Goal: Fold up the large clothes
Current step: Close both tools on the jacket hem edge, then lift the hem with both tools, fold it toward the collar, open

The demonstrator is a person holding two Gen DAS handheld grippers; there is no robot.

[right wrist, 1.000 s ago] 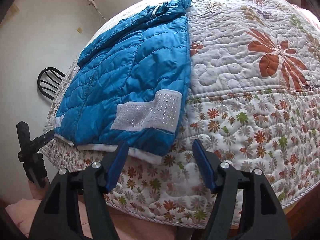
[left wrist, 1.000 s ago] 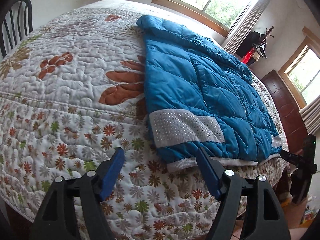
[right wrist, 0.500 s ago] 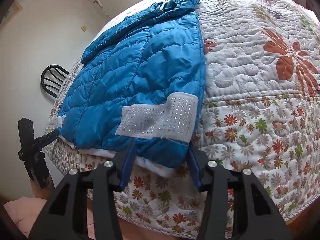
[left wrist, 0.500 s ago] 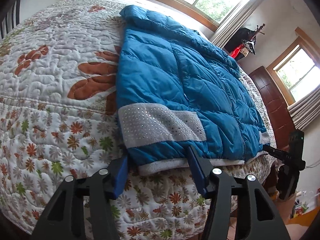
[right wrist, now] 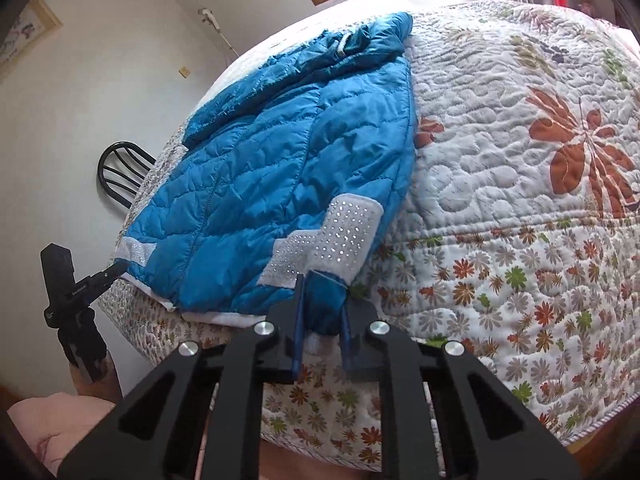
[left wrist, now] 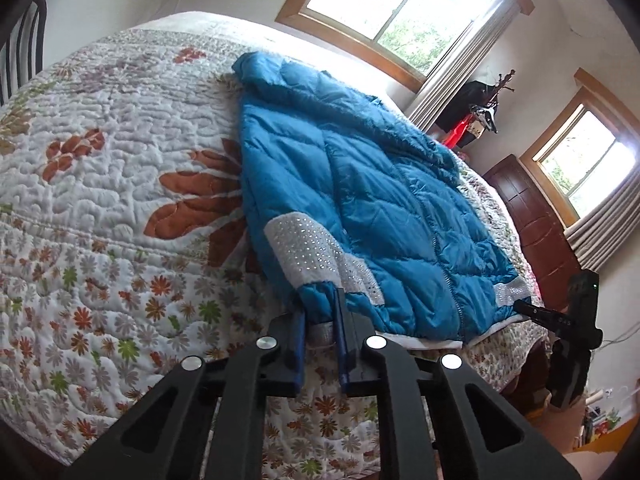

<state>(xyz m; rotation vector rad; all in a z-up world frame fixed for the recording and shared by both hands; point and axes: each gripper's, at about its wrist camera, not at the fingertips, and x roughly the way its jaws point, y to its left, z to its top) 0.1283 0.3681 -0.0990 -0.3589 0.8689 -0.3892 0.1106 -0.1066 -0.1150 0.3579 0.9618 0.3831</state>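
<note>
Nearest in the left wrist view, the left gripper [left wrist: 320, 344] is clenched on the hem corner of the blue puffer jacket [left wrist: 372, 196], its blue-padded fingers [left wrist: 298, 346] pinching the gathered fabric just below the jacket's white studded band [left wrist: 316, 252]. In the right wrist view, the right gripper [right wrist: 322, 332] is likewise clamped on the opposite hem corner of the jacket [right wrist: 280, 168], a bunch of blue fabric standing between its fingers [right wrist: 345, 340] just under the studded band [right wrist: 340, 236] on that side.

The jacket lies front up on the bed [left wrist: 100, 208], its hem at the near edge and its collar toward the far edge. The bed is covered by a quilted floral bedspread [right wrist: 500, 184] that drapes over the near edge.

Each view shows the other gripper at a distance. The left wrist view has the right gripper [left wrist: 532, 312] at the jacket's far hem corner; the right wrist view has the left gripper [right wrist: 110, 272] at the other hem corner, its tips touching the fabric there.

Seen only in the left wrist view: two wood-framed windows [left wrist: 396, 12] with curtains [left wrist: 452, 80], a coat stand [left wrist: 484, 112] bearing dark and red items, and a dark wooden cabinet [left wrist: 532, 224] past the far side of the bed.

Seen only in the right wrist view: a pink-clothed part of the person [right wrist: 52, 424] at the lower left, and a framed picture [right wrist: 24, 36] on the wall.

A black chair back [right wrist: 122, 176] beside the bed shows in both views. No containers are in view.
</note>
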